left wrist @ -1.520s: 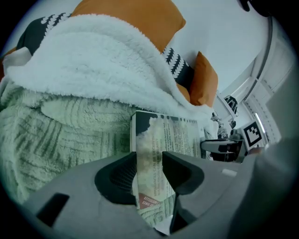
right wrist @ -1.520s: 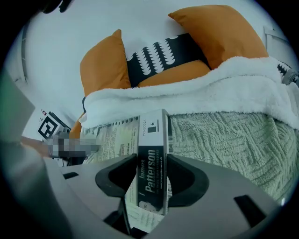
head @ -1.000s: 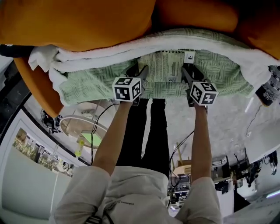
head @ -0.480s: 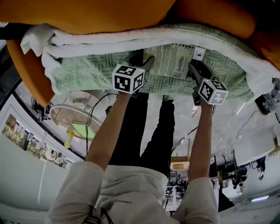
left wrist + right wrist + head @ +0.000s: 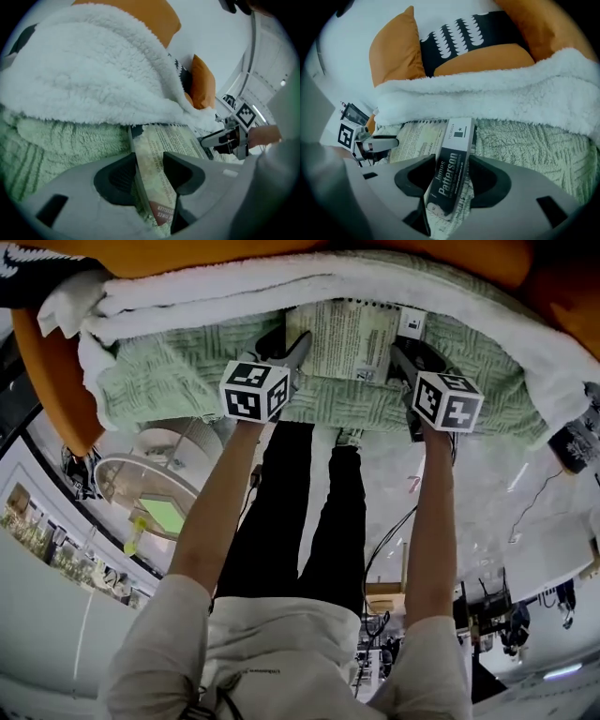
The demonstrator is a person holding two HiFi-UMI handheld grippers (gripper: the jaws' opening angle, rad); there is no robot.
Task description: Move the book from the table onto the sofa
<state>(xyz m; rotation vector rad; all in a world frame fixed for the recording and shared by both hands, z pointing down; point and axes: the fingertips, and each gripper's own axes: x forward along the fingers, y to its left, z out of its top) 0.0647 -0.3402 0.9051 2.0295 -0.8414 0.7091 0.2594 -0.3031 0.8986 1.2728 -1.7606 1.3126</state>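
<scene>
The book (image 5: 347, 338), a paperback with a pale printed cover, lies flat on the green blanket (image 5: 169, 390) over the orange sofa (image 5: 56, 381). My left gripper (image 5: 292, 345) is shut on its left edge, my right gripper (image 5: 405, 357) on its right edge. In the left gripper view the page edge of the book (image 5: 161, 140) fills the gap between the jaws of the left gripper (image 5: 150, 161). In the right gripper view the black spine (image 5: 451, 164) with white print sits tilted between the jaws of the right gripper (image 5: 452, 161).
A white fleece throw (image 5: 234, 287) is bunched along the far side of the green blanket, just behind the book. Orange cushions (image 5: 396, 51) and a black-and-white patterned pillow (image 5: 468, 33) stand at the sofa's back. A round side table (image 5: 155, 498) stands on the floor at the left.
Both grippers have rolled slightly while staying on the book's two edges. The book sits a little higher in the head view, closer to the white throw.
</scene>
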